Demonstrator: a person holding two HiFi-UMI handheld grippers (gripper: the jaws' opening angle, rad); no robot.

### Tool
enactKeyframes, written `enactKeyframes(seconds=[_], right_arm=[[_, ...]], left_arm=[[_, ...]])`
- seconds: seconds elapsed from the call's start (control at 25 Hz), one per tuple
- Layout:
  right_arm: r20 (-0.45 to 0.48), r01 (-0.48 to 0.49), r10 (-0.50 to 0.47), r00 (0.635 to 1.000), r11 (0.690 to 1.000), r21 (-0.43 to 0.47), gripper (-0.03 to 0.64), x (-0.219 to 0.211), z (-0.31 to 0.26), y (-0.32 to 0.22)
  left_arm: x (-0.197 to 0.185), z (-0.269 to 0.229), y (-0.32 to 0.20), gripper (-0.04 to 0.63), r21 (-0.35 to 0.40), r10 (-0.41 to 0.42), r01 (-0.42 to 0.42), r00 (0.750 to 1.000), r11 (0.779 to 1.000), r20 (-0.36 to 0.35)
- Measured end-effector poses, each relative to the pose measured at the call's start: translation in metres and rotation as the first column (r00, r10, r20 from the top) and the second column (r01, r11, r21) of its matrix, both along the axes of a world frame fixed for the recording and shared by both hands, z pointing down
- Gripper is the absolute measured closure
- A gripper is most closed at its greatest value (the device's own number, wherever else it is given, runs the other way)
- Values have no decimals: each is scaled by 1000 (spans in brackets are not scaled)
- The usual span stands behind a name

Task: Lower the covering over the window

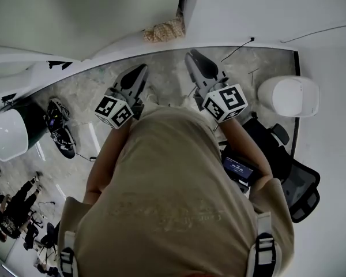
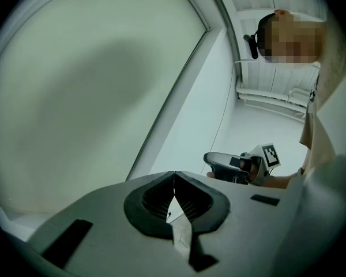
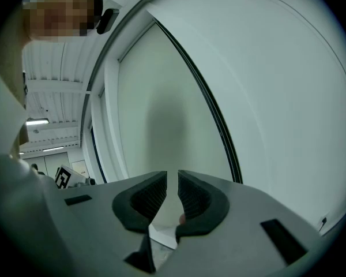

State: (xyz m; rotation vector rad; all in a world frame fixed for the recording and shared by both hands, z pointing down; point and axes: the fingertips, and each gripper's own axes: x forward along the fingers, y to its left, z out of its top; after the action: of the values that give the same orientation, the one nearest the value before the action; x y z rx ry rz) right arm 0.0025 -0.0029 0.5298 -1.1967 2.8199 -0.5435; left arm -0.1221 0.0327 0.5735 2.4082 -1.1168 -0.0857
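Left gripper (image 2: 174, 178) is clamped tight, tip to tip, with nothing in it. The right gripper (image 3: 172, 178) stands a narrow crack apart, and that crack is bare too. Both point almost level at the blind (image 2: 92, 97), which hangs just left of the dark window frame (image 3: 216, 120). It fills the opening beside the frame as far as either gripper view reaches, and I see no bare glass. White wall (image 3: 288, 97) lies on the frame's other side.

What worries me is that no cord, chain or bottom bar shows anywhere near the frame, so I would be groping for a pull. Jaws closing on the fabric itself could crease it. A tug taken off to one side of the frame could run the sheet down crooked or jam it. A tan bundle (image 1: 164, 30) lies at the frame's foot and could catch a step.

The blind is a flat sheet facing into the room, toward me. I judge its long axis to run up and down, parallel to the frame.
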Motion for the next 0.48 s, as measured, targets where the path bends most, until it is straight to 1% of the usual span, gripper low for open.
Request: enactKeyframes(seconds=[0.28, 0.48], right_arm=[[-21, 9, -9, 1000, 1000, 15, 569, -57, -6, -14], [-27, -25, 25, 999, 999, 22, 569, -85, -5, -22]], left_arm=[[-51, -7, -22, 578, 22, 10, -9, 1000, 1000, -17], [-82, -7, -32, 577, 35, 42, -41, 999, 999, -22]])
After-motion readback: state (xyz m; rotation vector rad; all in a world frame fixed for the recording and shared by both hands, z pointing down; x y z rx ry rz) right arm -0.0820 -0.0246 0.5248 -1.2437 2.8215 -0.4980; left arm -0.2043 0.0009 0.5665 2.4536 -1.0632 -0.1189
